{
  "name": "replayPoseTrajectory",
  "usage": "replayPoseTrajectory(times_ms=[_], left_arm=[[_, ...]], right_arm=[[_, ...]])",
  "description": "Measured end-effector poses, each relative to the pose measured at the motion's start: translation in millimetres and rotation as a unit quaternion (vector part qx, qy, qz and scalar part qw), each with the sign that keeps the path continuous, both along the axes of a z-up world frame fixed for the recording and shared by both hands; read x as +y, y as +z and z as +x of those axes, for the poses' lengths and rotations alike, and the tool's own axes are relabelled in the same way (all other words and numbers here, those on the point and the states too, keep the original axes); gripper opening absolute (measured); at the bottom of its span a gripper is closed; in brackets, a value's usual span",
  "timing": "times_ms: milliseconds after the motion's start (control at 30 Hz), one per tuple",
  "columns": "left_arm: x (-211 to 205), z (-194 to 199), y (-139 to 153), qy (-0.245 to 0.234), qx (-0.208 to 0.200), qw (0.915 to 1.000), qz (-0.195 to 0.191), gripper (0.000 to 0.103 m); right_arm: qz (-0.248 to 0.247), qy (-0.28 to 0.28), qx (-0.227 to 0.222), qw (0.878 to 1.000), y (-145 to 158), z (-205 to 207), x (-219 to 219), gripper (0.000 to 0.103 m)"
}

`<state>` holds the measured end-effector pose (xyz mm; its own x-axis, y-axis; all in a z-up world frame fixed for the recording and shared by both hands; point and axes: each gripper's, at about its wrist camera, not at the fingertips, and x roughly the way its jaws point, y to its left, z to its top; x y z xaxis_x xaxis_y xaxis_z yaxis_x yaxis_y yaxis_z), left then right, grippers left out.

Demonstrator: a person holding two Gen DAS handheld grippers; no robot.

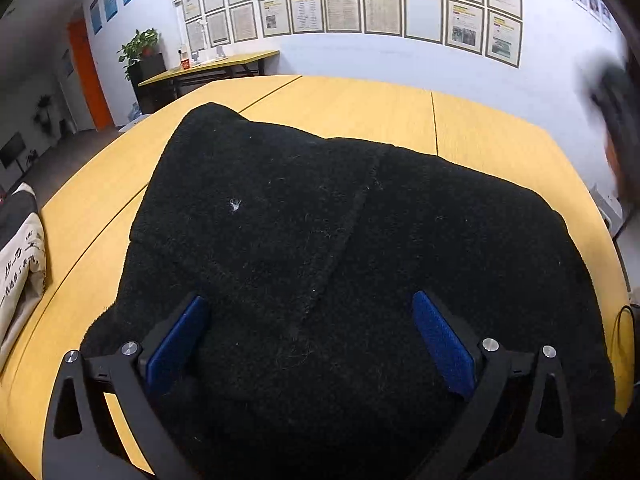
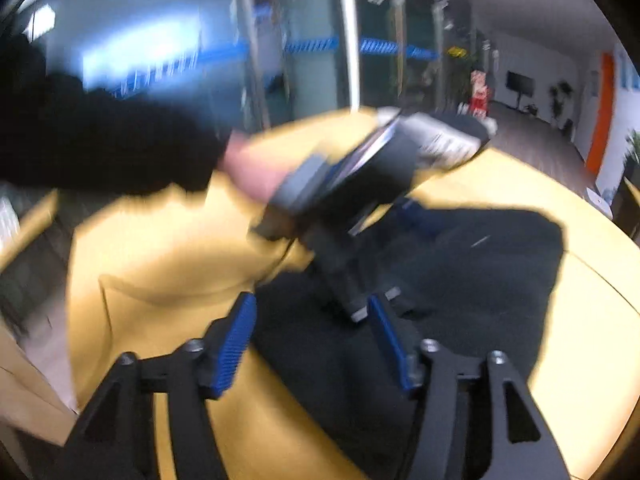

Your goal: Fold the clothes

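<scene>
The black fleece (image 1: pixel 320 240) lies bunched on the yellow table (image 1: pixel 480 128), layers overlapping. Both claws, left (image 1: pixel 310 340) and right (image 2: pixel 312 344), hover spread wide, holding nothing, likely poised to grab an edge.

Your 2 handheld grippers, black frames with blue pads

Your left gripper (image 1: pixel 310 320) has 2 black angled fingers with ribbed blue pads (image 1: pixel 442 344) and 4 silver screws at the joints. Your right gripper (image 2: pixel 310 328) is built alike. At 12 o'clock from it, the left unit's grey-and-black body shows blurred beside your black sleeve (image 2: pixel 100 140).
</scene>
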<state>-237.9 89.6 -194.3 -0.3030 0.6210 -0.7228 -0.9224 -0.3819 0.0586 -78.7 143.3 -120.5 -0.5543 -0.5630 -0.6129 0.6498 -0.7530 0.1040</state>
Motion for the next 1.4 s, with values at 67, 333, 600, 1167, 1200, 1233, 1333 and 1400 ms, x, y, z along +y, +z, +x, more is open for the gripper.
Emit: replayPoseTrajectory(times_ms=[67, 333, 600, 1167, 1200, 1233, 1333, 1400], left_arm=[[-0.3, -6.5, 7.4, 0.008, 0.003, 1.0, -0.004, 0.103], [-10.5, 19.2, 41.1, 0.047, 0.025, 0.998, -0.036, 0.101], [-2.4, 134.9, 106.9, -0.011, 0.042, 0.9967, 0.068, 0.103], [-47.0, 128.8, 12.8, 0.103, -0.092, 0.9894, 0.045, 0.098], [-49.9, 128.9, 11.5, 0.106, -0.091, 0.9893, 0.042, 0.098], [-52.8, 129.0, 10.3, 0.109, -0.091, 0.9891, 0.039, 0.098], [-55.3, 130.0, 11.3, 0.115, -0.087, 0.9892, 0.03, 0.098], [-55.4, 126.3, 17.4, 0.121, -0.095, 0.9877, 0.029, 0.098]], right_arm=[[-0.003, -0.044, 0.009, 0.999, 12.0, -31.2, 39.2, 0.085], [0.083, -0.007, -0.188, 0.979, -114.9, -161.7, 60.2, 0.079], [0.063, -0.022, -0.194, 0.979, -117.1, -163.6, 64.1, 0.081], [0.062, -0.022, -0.201, 0.977, -78.3, -128.0, 43.6, 0.092], [0.075, -0.013, -0.203, 0.976, -81.1, -119.1, 38.0, 0.093], [0.088, -0.003, -0.205, 0.975, -83.9, -110.3, 32.4, 0.095], [0.115, 0.004, -0.197, 0.974, -98.8, -100.1, 13.4, 0.103], [0.114, -0.005, -0.21, 0.971, -96.7, -104.6, 10.1, 0.103]])
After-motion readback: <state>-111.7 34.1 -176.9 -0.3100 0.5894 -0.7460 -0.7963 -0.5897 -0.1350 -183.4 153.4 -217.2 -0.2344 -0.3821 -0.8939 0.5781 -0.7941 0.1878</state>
